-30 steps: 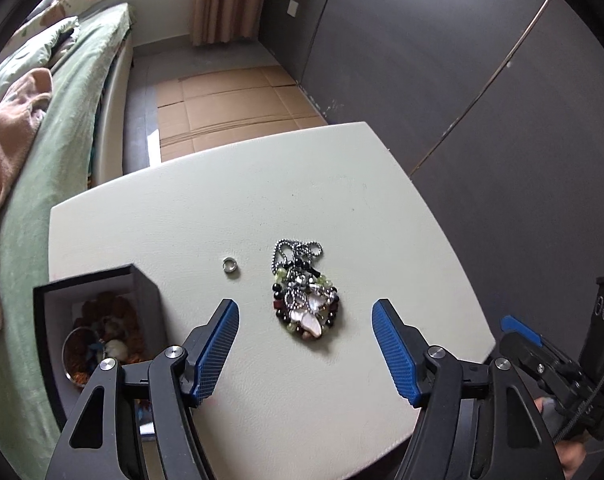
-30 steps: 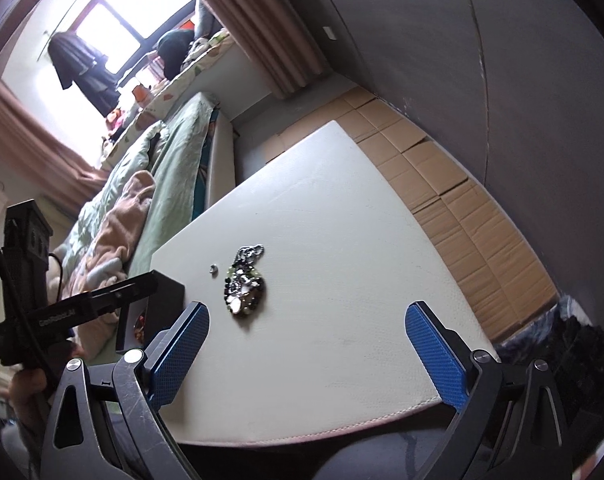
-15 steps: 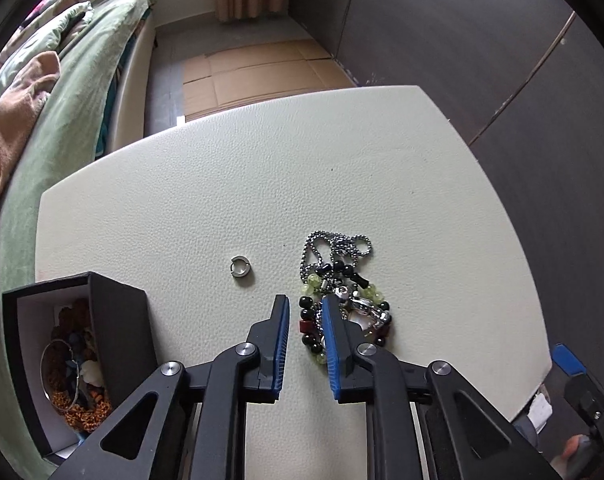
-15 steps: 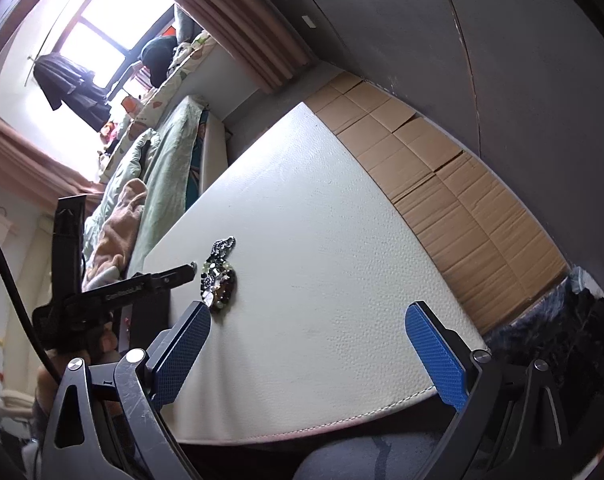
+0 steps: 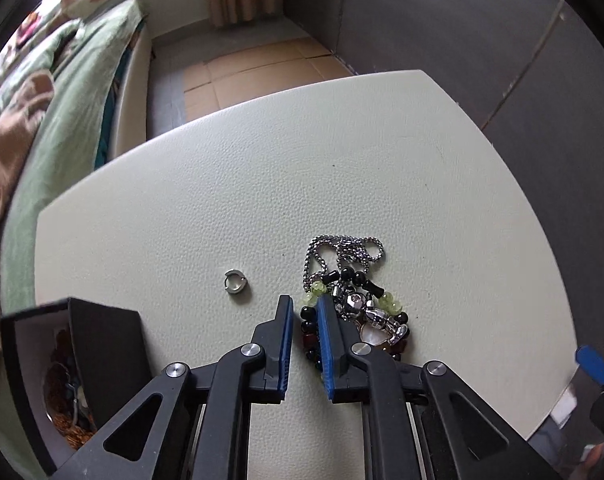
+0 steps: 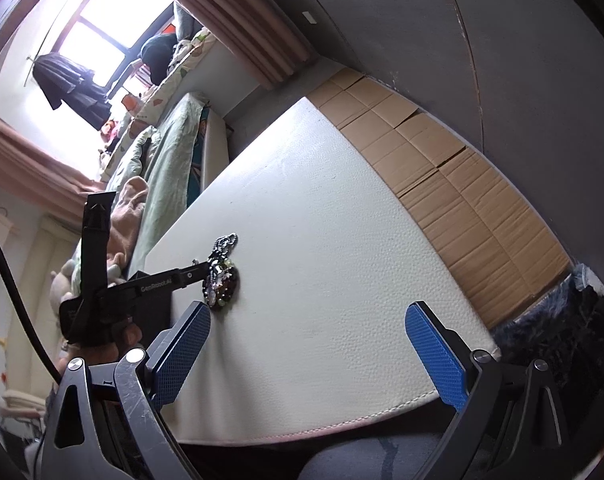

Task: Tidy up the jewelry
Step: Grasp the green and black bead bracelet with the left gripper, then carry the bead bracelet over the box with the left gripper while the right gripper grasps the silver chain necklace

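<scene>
The cream worktop (image 5: 381,168) is seen spread ahead of both grippers, and at its near-left corner, to the left of the left gripper (image 5: 303,312), a black box (image 5: 102,344) is found with beads and a bangle already lying in it. The jewelry pile (image 5: 353,300) — a steel chain, black and green beads, a pale pendant — is lodged at the left gripper's tips and just to their right. That gripper is nearly clenched, its blue pads narrowed onto a strand of dark beads at the left edge of the pile; whether the strand is firmly pinched cannot be told, since a slim gap is visible between the pads. A small open ring (image 5: 234,282) is left lying apart, ahead and to the left of the tips.

The right gripper (image 6: 313,344) is held released, jaws wide, back over the near edge of the worktop with nothing between them.

The grasp is judged best finished by a full squeeze before any lift — tangled strands are likely to drag the whole pile, so a slow, straight rise is advised, then a carry leftward to the box.
</scene>
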The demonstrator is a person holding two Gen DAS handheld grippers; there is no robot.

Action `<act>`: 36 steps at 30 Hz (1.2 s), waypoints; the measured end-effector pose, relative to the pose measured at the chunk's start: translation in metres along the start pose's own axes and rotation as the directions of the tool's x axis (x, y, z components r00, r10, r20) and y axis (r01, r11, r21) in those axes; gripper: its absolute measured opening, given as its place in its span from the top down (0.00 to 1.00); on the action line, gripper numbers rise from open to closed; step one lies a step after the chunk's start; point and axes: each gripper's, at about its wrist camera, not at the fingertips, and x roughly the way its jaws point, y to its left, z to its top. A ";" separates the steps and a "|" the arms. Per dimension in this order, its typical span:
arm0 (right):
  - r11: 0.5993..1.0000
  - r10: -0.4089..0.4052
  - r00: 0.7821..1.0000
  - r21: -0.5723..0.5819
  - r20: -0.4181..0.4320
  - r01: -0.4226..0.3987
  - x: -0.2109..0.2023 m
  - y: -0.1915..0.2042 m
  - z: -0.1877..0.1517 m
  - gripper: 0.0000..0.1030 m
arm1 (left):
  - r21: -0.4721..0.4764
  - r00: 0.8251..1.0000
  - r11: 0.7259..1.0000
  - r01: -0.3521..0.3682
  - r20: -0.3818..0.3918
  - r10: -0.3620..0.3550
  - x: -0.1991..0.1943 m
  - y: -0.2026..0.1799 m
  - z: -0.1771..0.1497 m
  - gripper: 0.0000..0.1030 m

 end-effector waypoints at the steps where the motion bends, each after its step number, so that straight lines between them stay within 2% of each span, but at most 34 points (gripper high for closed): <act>1: 1.000 0.003 1.000 -0.002 -0.003 -0.003 0.001 0.002 0.000 0.03 | -0.005 1.000 1.000 0.010 -0.002 -0.010 0.000 0.001 0.000 0.89; 7: 1.000 -0.004 1.000 -0.013 -0.014 0.003 0.005 0.008 -0.001 0.03 | -0.031 0.994 0.994 0.104 -0.034 -0.105 -0.003 0.006 -0.006 0.92; 10: 1.000 -0.007 1.000 -0.015 -0.013 0.007 0.003 0.010 -0.001 0.03 | -0.036 0.987 0.986 0.162 0.020 -0.161 -0.023 0.008 -0.009 0.92; 17: 1.000 -0.005 1.000 -0.023 0.002 0.006 -0.002 0.017 0.007 0.03 | -0.002 0.953 0.957 0.290 0.088 -0.289 -0.073 0.001 -0.013 0.92; 26: 0.999 0.003 1.000 -0.053 -0.013 -0.004 0.006 0.033 0.005 0.03 | -0.022 0.952 0.969 0.244 0.198 -0.235 -0.115 0.036 -0.006 0.92; 36: 0.992 -0.006 0.997 -0.127 -0.076 -0.004 0.036 0.064 0.011 0.03 | -0.072 0.938 0.963 0.259 0.254 -0.234 -0.139 0.077 -0.015 0.92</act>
